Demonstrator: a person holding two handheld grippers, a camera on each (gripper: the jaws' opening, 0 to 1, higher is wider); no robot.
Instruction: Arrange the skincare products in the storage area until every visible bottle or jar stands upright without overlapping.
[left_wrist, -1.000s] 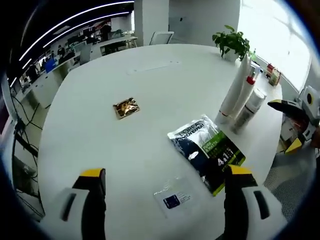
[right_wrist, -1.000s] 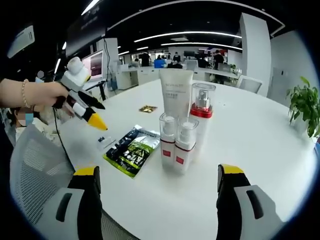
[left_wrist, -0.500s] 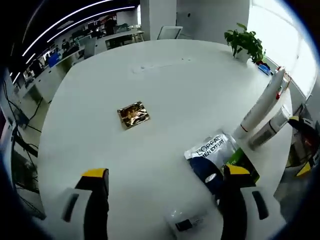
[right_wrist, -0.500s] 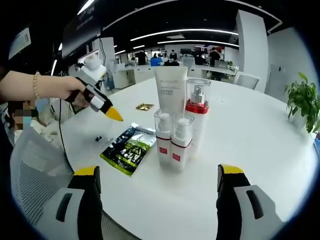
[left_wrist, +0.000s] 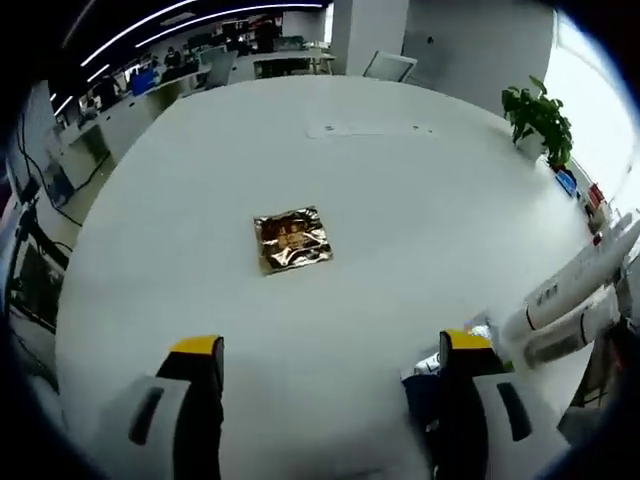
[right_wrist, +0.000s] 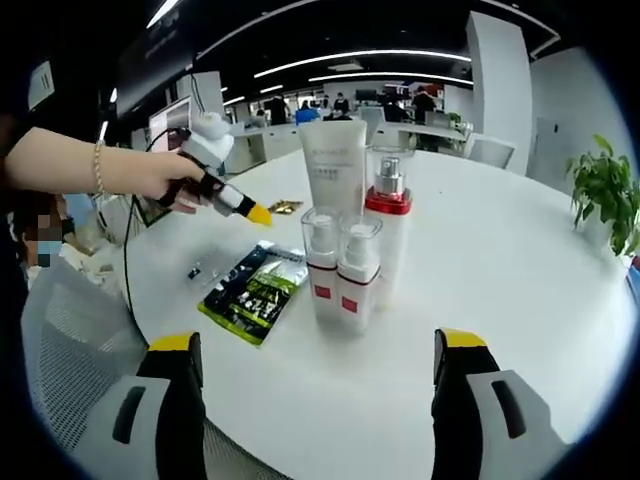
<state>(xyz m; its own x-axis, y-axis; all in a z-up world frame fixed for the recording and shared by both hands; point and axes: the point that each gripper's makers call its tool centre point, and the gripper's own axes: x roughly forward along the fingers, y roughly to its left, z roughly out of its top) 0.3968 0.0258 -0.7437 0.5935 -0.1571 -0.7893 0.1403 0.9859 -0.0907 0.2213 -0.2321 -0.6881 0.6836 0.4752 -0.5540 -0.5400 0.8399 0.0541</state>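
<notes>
In the right gripper view, a white tube (right_wrist: 333, 170), a tall clear bottle with a red collar (right_wrist: 388, 215) and two small red-labelled bottles (right_wrist: 322, 268) (right_wrist: 357, 278) stand upright in a tight group. A green-black pouch (right_wrist: 252, 292) lies flat to their left. My right gripper (right_wrist: 315, 345) is open, short of the bottles. A hand holds my left gripper (right_wrist: 245, 208) above the table beyond the pouch. In the left gripper view, my left gripper (left_wrist: 328, 343) is open, with a gold sachet (left_wrist: 292, 240) ahead of it. The bottles (left_wrist: 565, 305) sit at the right edge there.
A small flat sachet (right_wrist: 195, 270) lies near the pouch, and the gold sachet (right_wrist: 285, 207) lies farther back. A grey mesh chair (right_wrist: 70, 350) stands at the table's near-left edge. A potted plant (left_wrist: 540, 115) (right_wrist: 605, 195) stands at the far side. The white round table (left_wrist: 380, 190) stretches wide behind the sachet.
My left gripper has moved forward over the table toward the gold sachet; the pouch has slipped behind its right jaw. The right gripper has hardly moved.
</notes>
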